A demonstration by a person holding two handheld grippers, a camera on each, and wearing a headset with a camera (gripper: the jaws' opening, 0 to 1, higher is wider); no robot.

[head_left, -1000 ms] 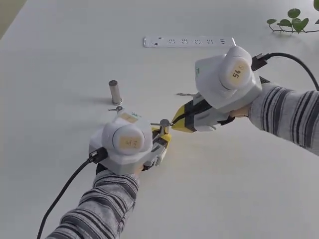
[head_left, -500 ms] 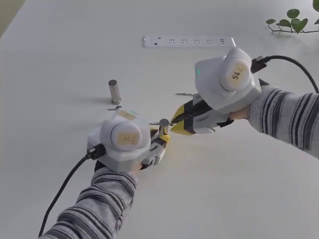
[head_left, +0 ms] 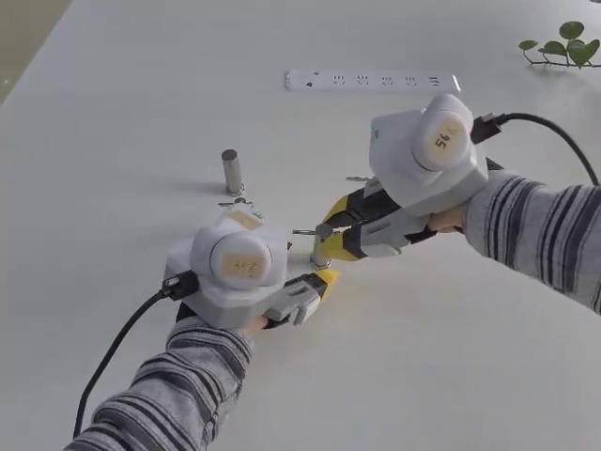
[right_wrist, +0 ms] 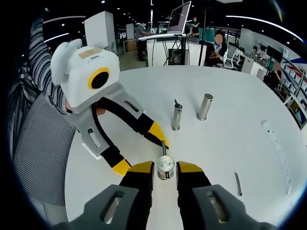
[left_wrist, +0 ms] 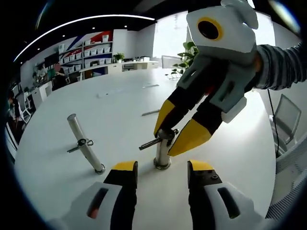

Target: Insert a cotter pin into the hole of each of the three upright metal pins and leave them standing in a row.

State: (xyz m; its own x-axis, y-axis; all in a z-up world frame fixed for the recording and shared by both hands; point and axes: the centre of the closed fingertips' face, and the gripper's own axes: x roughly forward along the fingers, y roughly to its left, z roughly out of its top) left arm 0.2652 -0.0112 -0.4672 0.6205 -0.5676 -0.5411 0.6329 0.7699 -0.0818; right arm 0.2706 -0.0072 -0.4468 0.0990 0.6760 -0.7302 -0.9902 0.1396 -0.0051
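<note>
The round sticker (head_left: 446, 139) on the right gripper (head_left: 331, 241) reads "56", the rest too small; the sticker (head_left: 242, 268) on the left gripper (left_wrist: 163, 166) is blurred. The right tongs are drawn narrow onto the head of the near metal pin (left_wrist: 163, 151), which stands upright on the white table (head_left: 423, 357) with a cotter pin (left_wrist: 149, 142) through its hole. The left tongs stand wide just short of that pin's base, touching nothing. A second metal pin (left_wrist: 85, 148), also pinned, and a third metal pin (head_left: 230, 172), bare, stand behind. A loose cotter pin (head_left: 359, 178) lies near; a power strip (head_left: 373, 82) and a plant (head_left: 562, 42) are farther back. The near tabletop is open
</note>
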